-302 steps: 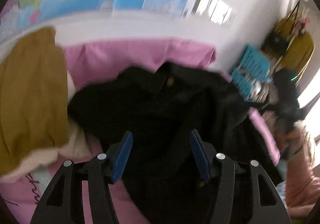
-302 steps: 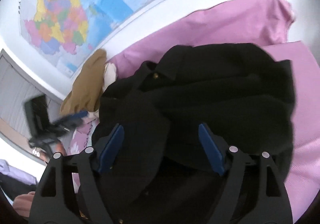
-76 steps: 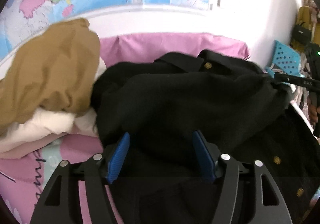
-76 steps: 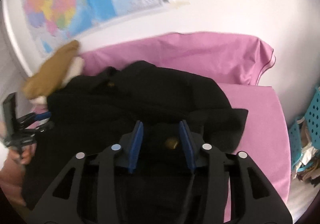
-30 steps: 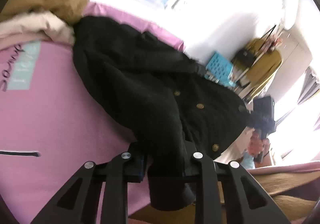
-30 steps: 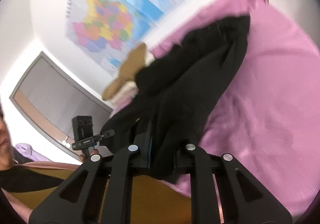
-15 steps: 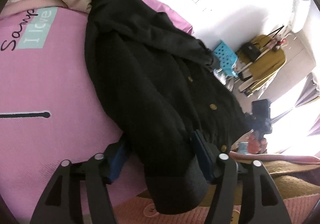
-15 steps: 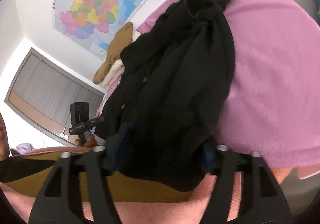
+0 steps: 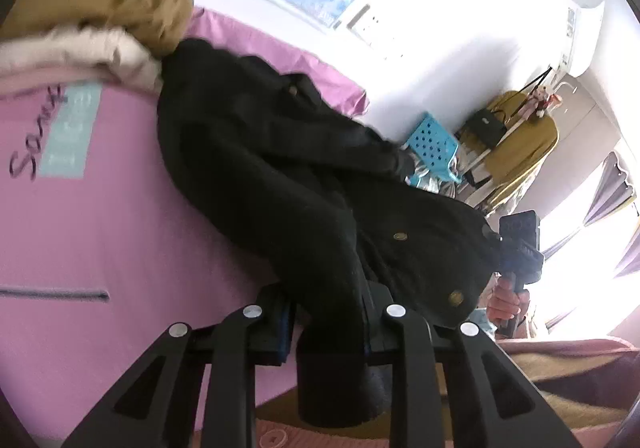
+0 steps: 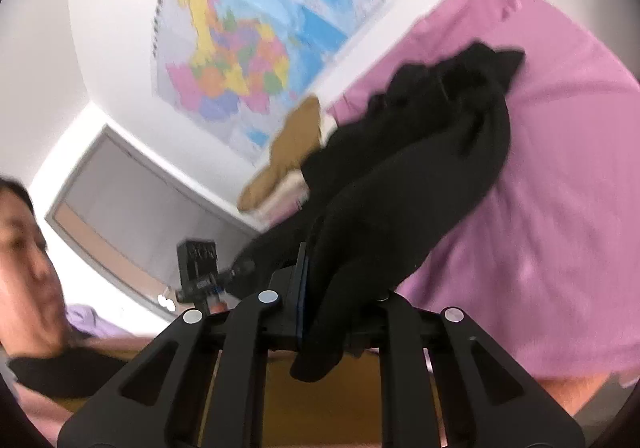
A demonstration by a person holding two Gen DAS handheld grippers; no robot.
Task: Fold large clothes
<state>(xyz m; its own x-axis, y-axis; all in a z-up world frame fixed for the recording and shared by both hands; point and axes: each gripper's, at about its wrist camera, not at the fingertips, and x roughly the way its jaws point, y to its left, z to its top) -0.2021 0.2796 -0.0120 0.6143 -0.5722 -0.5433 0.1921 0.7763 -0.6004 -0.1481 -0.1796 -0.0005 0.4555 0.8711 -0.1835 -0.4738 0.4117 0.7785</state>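
A large black coat with brass buttons [image 9: 280, 176] lies stretched across the pink bed sheet [image 9: 100, 228]. My left gripper [image 9: 326, 318] is shut on one bottom corner of the coat, with cloth hanging out below the jaws. My right gripper [image 10: 340, 308] is shut on the other bottom corner of the coat [image 10: 420, 176] and holds it lifted off the purple sheet [image 10: 560, 208]. The right gripper also shows in the left wrist view [image 9: 518, 244], at the coat's far edge.
A heap of mustard [image 9: 120, 8] and cream [image 9: 80, 52] clothes lies at the head of the bed by the wall map [image 10: 248, 32]. A blue perforated basket [image 9: 434, 144] and a chair with a yellow garment [image 9: 520, 144] stand beyond the bed.
Both grippers were open around the coat's bottom edge half a second ago and have now closed on it. The coat is lifted and pulled taut towards me.
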